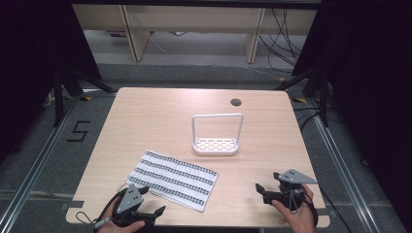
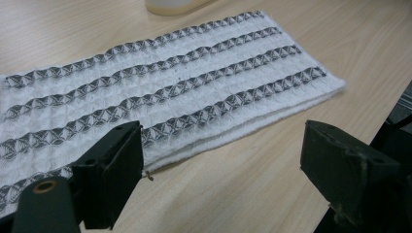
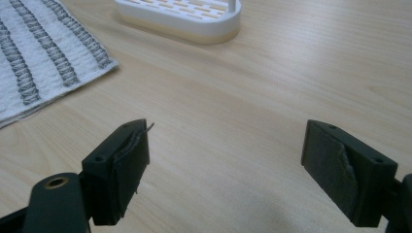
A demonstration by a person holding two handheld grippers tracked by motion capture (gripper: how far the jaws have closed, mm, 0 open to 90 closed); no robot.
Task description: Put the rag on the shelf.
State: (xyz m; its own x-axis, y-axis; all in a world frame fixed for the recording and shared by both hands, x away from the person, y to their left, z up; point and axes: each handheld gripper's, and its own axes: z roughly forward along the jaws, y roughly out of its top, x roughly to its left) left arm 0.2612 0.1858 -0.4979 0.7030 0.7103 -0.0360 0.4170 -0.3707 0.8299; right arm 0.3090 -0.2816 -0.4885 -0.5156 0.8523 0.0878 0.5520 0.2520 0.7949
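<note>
A folded white towel with dark patterned stripes (image 1: 172,179) lies flat on the front left of the wooden table (image 1: 155,116). Behind it, near the middle, stands a white slotted rack with a tall wire handle (image 1: 216,138). My left gripper (image 1: 154,200) is open at the table's front left edge, just short of the towel's near edge (image 2: 160,92), with nothing between its jaws (image 2: 223,145). My right gripper (image 1: 266,180) is open over bare wood at the front right (image 3: 226,141). From there the towel's corner (image 3: 39,63) lies to the left and the rack's base (image 3: 180,17) lies ahead.
A round cable hole (image 1: 236,102) sits near the table's far edge. Wooden furniture legs and loose cables (image 1: 282,39) are on the floor beyond the table. Dark stand legs (image 1: 73,82) flank the far corners. Bare tabletop lies right of the rack.
</note>
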